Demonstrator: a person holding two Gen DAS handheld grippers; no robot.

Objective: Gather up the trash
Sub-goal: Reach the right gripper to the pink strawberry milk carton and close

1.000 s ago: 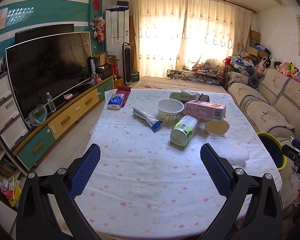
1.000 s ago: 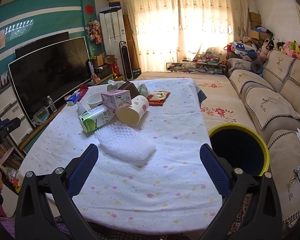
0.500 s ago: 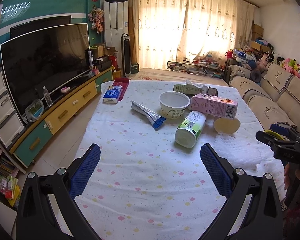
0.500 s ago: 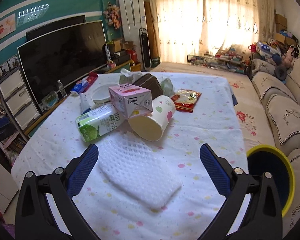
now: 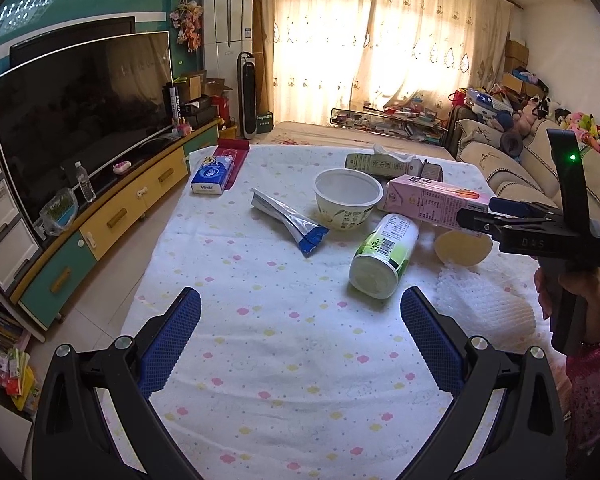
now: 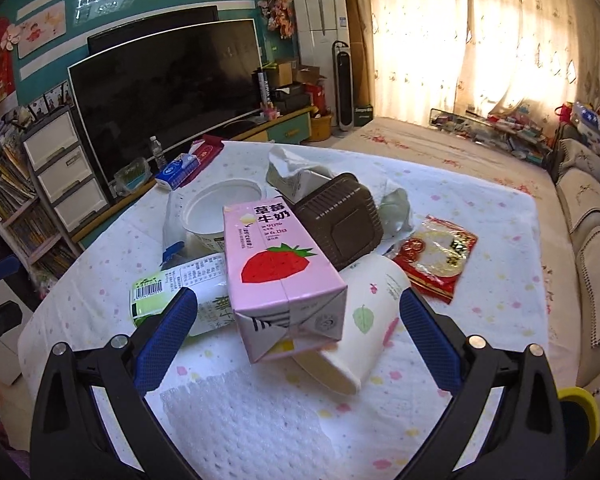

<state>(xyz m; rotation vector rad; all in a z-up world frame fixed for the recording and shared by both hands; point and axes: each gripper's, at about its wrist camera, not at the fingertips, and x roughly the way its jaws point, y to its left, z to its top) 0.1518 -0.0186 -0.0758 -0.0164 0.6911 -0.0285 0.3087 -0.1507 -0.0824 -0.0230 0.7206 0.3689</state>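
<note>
Trash lies on a table with a dotted white cloth [image 5: 283,360]. A pink strawberry milk carton [image 6: 275,276] rests on a tipped paper cup [image 6: 360,320], straight ahead of my open right gripper [image 6: 297,324], its near end level with my blue fingertips. A green-and-white bottle [image 5: 384,256] lies on its side ahead of my open, empty left gripper [image 5: 300,320]. A white bowl [image 5: 348,196], a silver-blue wrapper [image 5: 291,220], white foam netting [image 6: 239,424], a brown plastic tray [image 6: 340,224] and a red snack bag [image 6: 436,256] lie around them.
A yellow-rimmed bin [image 6: 576,404] stands at the table's right side by the sofa [image 6: 592,216]. A blue tissue pack [image 5: 213,176] lies at the far left of the table. A TV [image 5: 79,120] on a low cabinet runs along the left wall.
My right gripper has moved forward and down to the pink carton and paper cup. My left gripper has moved a little closer over the table. Both stay open.
</note>
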